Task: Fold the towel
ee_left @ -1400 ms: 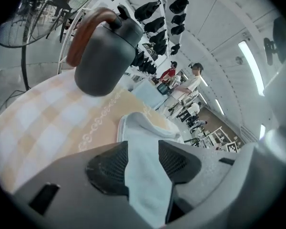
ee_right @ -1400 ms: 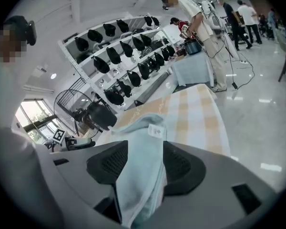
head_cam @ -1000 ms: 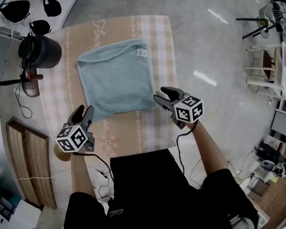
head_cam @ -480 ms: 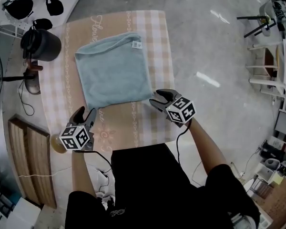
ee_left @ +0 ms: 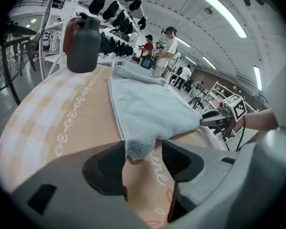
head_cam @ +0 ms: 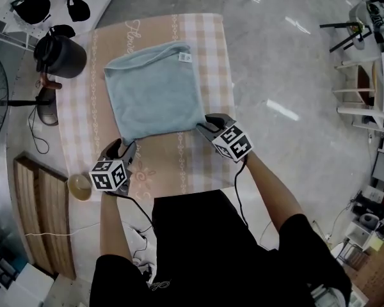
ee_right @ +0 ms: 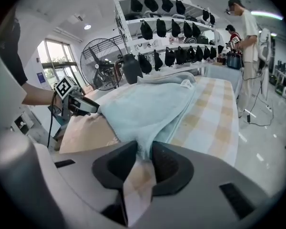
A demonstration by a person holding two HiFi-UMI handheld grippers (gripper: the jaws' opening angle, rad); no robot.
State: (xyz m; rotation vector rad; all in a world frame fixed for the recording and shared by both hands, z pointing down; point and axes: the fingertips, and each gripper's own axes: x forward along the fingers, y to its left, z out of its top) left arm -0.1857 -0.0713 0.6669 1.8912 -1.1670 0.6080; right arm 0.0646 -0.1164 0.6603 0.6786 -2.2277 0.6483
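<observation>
A light blue towel (head_cam: 155,88) lies folded in a rough square on the table's beige checked cloth (head_cam: 208,37), white tag at its far right corner. My left gripper (head_cam: 125,149) is at the towel's near left corner. Its jaws have just been opening and stand wide, with the fluffy corner (ee_left: 140,149) lying loose between them. My right gripper (head_cam: 205,124) is at the near right corner. Its jaws have just been closing and now pinch that corner (ee_right: 144,147). The towel (ee_right: 148,106) stretches flat away from both.
A dark jug (head_cam: 63,53) stands on the table's far left corner. A small cup (head_cam: 80,186) sits off the near left edge, beside wooden panels (head_cam: 41,216). A fan (ee_right: 102,63) and shelves of black bags stand behind. The table's right edge (head_cam: 233,107) drops to the floor.
Both grippers have moved forward and down to the towel's near corners. The right gripper's jaws have narrowed onto its corner.
</observation>
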